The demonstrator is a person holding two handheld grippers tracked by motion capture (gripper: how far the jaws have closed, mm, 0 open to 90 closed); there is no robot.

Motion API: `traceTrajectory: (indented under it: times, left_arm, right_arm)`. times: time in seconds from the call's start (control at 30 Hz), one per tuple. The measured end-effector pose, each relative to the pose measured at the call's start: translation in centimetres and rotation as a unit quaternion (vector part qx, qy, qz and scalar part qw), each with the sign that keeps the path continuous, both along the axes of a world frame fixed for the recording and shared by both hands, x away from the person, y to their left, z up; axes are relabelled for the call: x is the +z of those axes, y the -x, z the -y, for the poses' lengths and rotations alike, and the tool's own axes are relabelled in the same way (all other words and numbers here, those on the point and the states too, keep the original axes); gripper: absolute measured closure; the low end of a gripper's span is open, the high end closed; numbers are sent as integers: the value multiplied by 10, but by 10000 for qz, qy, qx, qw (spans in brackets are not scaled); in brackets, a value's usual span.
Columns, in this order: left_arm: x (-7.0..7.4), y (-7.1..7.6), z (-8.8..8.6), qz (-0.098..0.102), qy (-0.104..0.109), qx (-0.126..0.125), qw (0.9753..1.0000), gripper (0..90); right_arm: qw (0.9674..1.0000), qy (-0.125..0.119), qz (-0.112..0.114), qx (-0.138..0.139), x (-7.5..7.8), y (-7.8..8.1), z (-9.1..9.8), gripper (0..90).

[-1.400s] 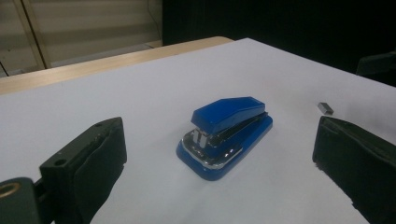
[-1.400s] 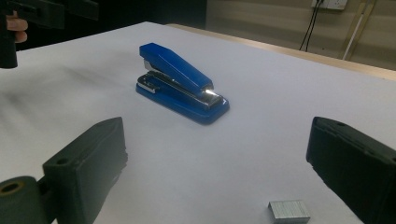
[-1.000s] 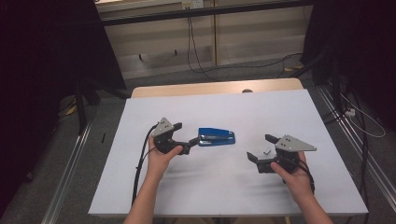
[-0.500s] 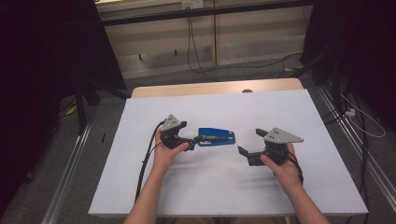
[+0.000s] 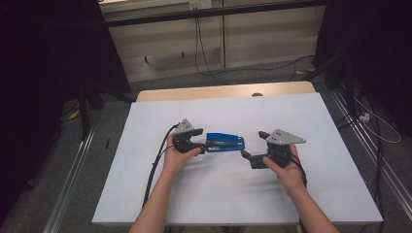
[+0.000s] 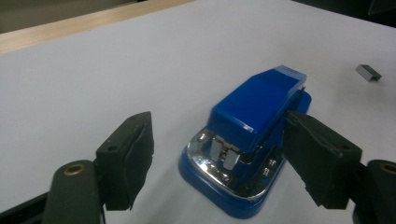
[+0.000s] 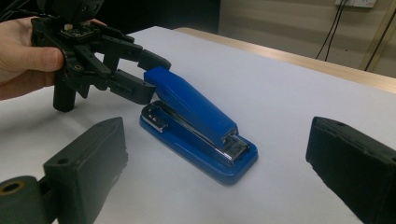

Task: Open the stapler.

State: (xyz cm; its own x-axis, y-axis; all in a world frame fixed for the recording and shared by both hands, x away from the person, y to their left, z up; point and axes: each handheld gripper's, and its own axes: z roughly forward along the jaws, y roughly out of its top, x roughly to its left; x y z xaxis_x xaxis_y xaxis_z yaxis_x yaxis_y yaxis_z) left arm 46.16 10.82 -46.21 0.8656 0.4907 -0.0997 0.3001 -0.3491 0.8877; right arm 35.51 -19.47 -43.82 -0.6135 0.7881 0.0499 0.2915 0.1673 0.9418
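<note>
A blue stapler [image 5: 224,142] lies flat in the middle of the white table [image 5: 218,204], and in the left gripper view the stapler [image 6: 252,121] shows its chrome rear. My left gripper [image 5: 204,140] straddles its left end. Its jaws have just been closing with the stapler between them. In the left gripper view one pad [image 6: 128,158] stands clear of the body and the other [image 6: 317,154] is right beside it. My right gripper [image 5: 253,144] is wide open just off the stapler's right end; in the right gripper view the stapler [image 7: 196,126] lies ahead of its jaws.
A small grey block of staples [image 6: 368,73] lies on the sheet beyond the stapler. A bare wooden strip [image 5: 223,91] runs along the table's far edge. Cables trail across the floor [image 5: 233,68] behind it, and metal rails flank both sides.
Both hands have closed in on the stapler from either side. The left gripper's jaws have narrowed around the stapler's left end. The right gripper has moved left toward its right end.
</note>
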Motion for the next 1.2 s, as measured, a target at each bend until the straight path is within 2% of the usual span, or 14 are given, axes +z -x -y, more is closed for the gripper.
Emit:
traceTrajectory:
  times: [0.1,0.2,0.23,0.33,0.4,0.5,0.7,0.8,0.9,0.97,1.1,1.13,1.17,1.2]
  left_arm:
    - [0,-1,2,-45,-22,-85,10000,398]
    - [0,-2,4,-77,5,-206,9998,434]
    - [-1,-2,5,-85,-35,-256,9996,483]
    - [-1,-2,7,-159,-118,-323,9993,511]
    - [0,-3,7,-253,-49,-327,9991,511]
    - [1,-4,6,-201,-113,-388,9990,520]
    - [10,-2,7,-187,132,-353,9991,526]
    - [17,-1,9,-208,439,-281,9984,546]
    - [22,-1,12,-178,460,-253,9985,554]
    - [23,-1,12,-237,556,-234,9979,558]
    - [25,-1,14,-235,550,-230,9979,561]
    - [26,-1,14,-229,532,-229,9981,562]
    - [26,-1,15,-237,535,-218,9980,561]
    - [27,-1,15,-216,491,-233,9983,561]
  right_arm:
    - [10000,44,-24,25,1,-4,-4,46]
    - [10000,55,-44,22,2,-5,-6,46]
    - [9999,80,-55,35,2,-6,-9,46]
    - [9999,102,-86,37,1,-7,-11,47]
    - [9998,123,-118,56,0,-8,-13,47]
    - [9997,141,-156,75,-3,-8,-17,48]
    - [9995,140,-239,172,-6,-10,-28,47]
    - [9992,206,-271,217,-6,-11,-35,44]
    - [9990,273,-308,199,-8,-13,-42,43]
    - [9987,293,-394,163,-9,-14,-47,50]
    - [9974,397,-574,152,-11,-16,-58,202]
    - [9970,440,-626,145,-12,-17,-61,312]
    - [9962,475,-721,141,-13,-19,-65,557]
    - [9962,475,-721,141,-13,-19,-65,557]
